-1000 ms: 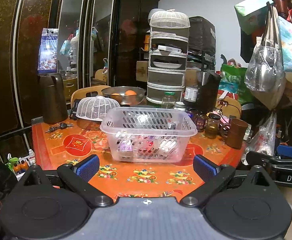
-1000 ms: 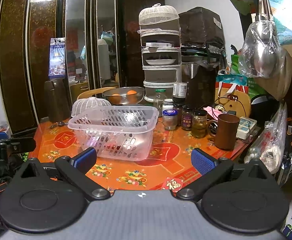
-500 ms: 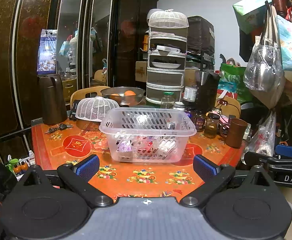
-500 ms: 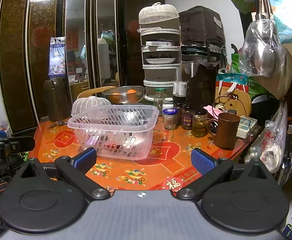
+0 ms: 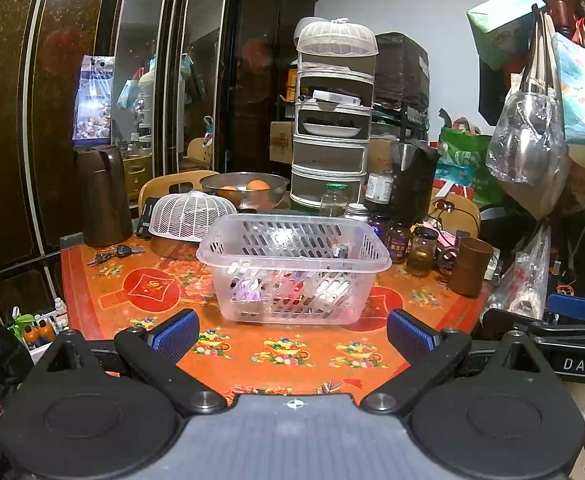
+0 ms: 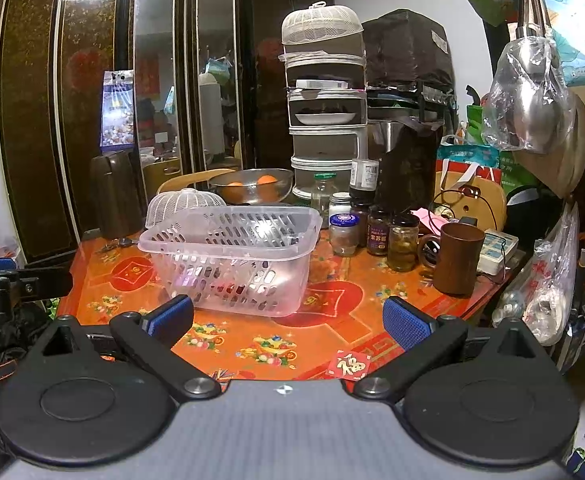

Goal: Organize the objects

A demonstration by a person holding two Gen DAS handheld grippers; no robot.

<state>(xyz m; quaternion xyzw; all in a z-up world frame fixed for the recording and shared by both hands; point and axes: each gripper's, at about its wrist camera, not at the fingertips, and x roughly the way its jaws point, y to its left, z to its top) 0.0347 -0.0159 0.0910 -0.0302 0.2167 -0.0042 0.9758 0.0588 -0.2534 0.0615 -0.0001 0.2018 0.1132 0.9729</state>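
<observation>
Left tongs (image 5: 290, 334) and right tongs (image 6: 288, 322) both spread wide, empty, short of the table (image 5: 292, 356). Clear slotted basket (image 5: 292, 256) holding small bottles sits mid-table on the orange floral cloth. "DAS" reads on the right tool body beside the basket; red 福 card (image 6: 347, 365) at the table's near edge. Dark mirrored wardrobe (image 6: 92, 100) behind the basket.

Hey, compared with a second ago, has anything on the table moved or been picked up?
Nothing visibly changed. The clear basket sits in the same spot on the table, and both the left gripper and right gripper stay open and empty, back from it.
</observation>
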